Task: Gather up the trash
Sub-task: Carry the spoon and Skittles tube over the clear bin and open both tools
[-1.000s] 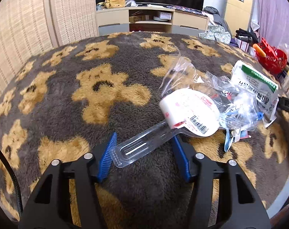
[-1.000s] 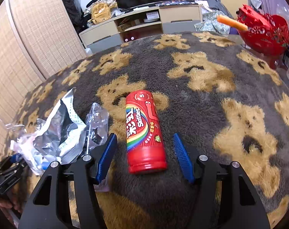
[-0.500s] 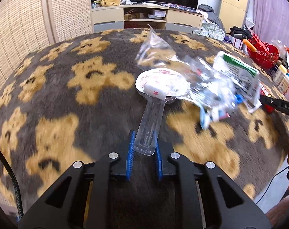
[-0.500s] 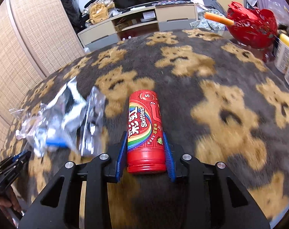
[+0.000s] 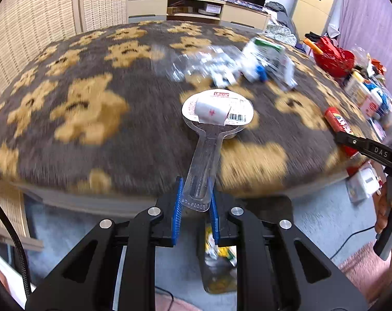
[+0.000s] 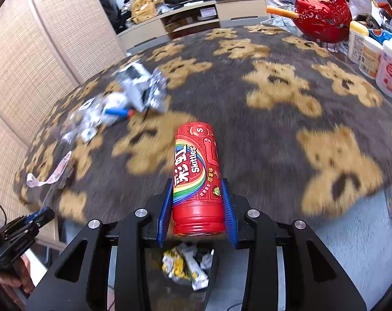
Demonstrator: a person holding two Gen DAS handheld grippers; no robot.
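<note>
Left gripper [image 5: 195, 202]: you've got it clamped on the narrow handle end of a clear plastic blister pack [image 5: 211, 140]; blue pads [image 5: 179, 202] press both sides.
Blister pack: sticks out forward from the jaws, round head with white label and barcode at the far end, lifted above the blanket edge.
Right gripper [image 6: 198, 207]: clenched on a red candy tube [image 6: 196, 176]; pads [image 6: 228, 210] on both sides of its lower half.
Candy tube: points away from you along the fingers, cap end towards the camera, held off the blanket.
Bin [image 6: 185, 267]: on the floor right below your right gripper, crumpled yellow and white wrappers inside. Also shows under the left gripper [image 5: 219, 261].
Blanket [image 6: 273, 119]: dark, tan bear pattern, covers the table; both grippers sit at its near edge, over the floor.
Leftover trash: pile of clear and silver wrappers [image 6: 133, 96] on the blanket's far left in the right view, blurred; a paper strip [image 6: 50, 173] lies nearer the edge.
Background: red bowl [image 6: 322, 20] and white bottles [image 6: 374, 57] at the table's right side.
Cross view: your right gripper with the tube shows at the right edge of the left view [image 5: 351, 140].
</note>
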